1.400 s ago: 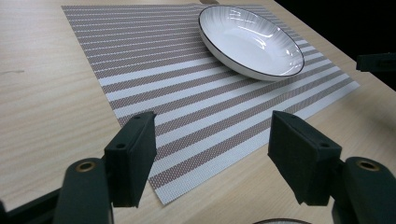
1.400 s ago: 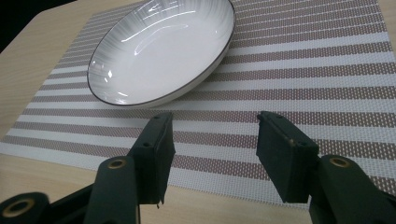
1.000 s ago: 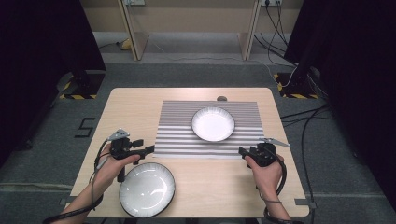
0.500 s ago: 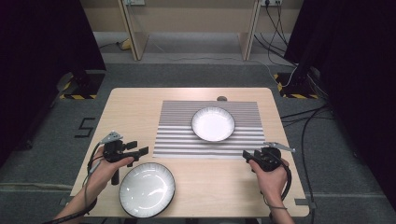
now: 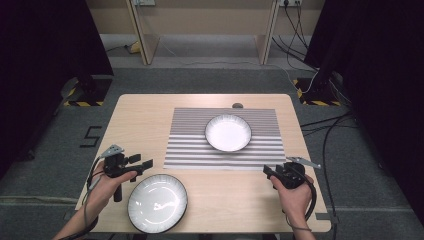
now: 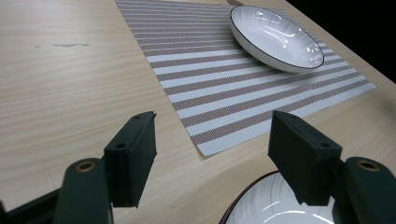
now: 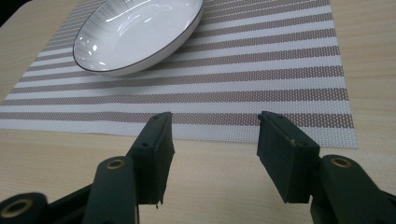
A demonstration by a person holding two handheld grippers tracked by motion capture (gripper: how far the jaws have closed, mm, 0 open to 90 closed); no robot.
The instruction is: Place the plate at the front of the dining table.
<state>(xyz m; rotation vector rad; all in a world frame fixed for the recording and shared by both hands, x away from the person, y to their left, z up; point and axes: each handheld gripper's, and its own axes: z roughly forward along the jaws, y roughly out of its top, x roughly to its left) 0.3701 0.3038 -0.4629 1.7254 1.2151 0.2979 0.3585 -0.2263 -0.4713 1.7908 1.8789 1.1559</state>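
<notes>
A white plate with a dark rim lies on the bare wood of the table near its front edge, left of centre, just below the lower left corner of a striped placemat and apart from it. The left gripper, held in the person's left hand, hovers just beside the plate's upper left rim, its jaws spread wide and holding nothing; in the left gripper view the plate's rim shows at the bottom between the jaw tips, near the right-hand one, though contact cannot be told. A second white plate sits on the placemat, right of its middle and well apart from the first; the same plate appears at the far end of the mat in the left gripper view. At the table's front right, the right gripper, in the person's right hand, hangs just off the placemat's near edge, jaws likewise parted and empty, pointing toward the mat and the plate upon it. Cables run over the grey floor to the right of the table.
</notes>
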